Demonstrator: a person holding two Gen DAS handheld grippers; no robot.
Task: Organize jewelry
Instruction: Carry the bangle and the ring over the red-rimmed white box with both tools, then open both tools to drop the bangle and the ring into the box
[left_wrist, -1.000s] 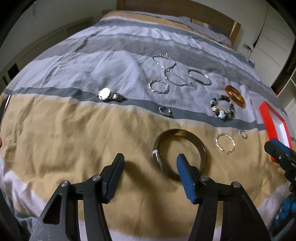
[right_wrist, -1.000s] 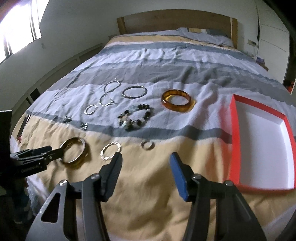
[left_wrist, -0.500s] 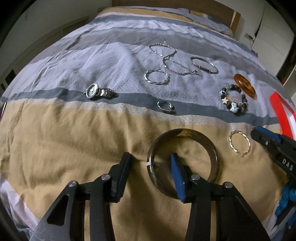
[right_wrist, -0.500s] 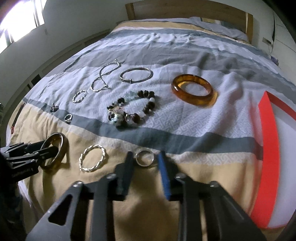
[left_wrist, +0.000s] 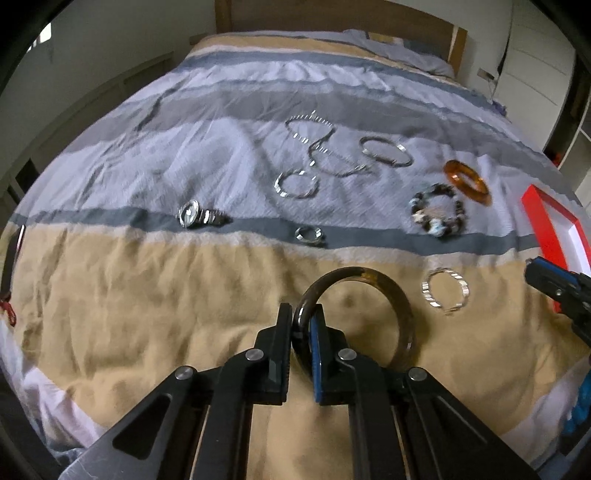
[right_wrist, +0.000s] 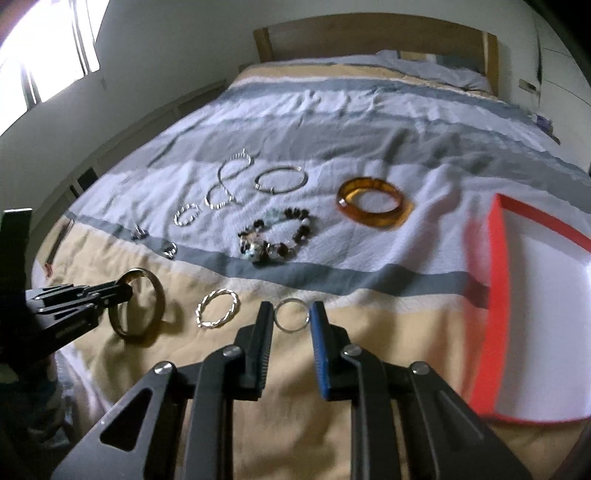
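Observation:
My left gripper is shut on the rim of a dark brown bangle and tilts it up off the tan bedspread; it also shows in the right wrist view. My right gripper is open, its fingers on either side of a small silver ring that lies on the bed. A twisted silver bracelet lies just left of that ring. A red tray with a white floor sits at the right.
Farther up the bed lie an amber bangle, a beaded bracelet, a silver cuff, a chain, a watch and a small ring. The wooden headboard is at the back.
My left gripper closed on the dark bangle's rim and tipped it up. My right gripper moved down to the small silver ring, narrowed, and now straddles it.

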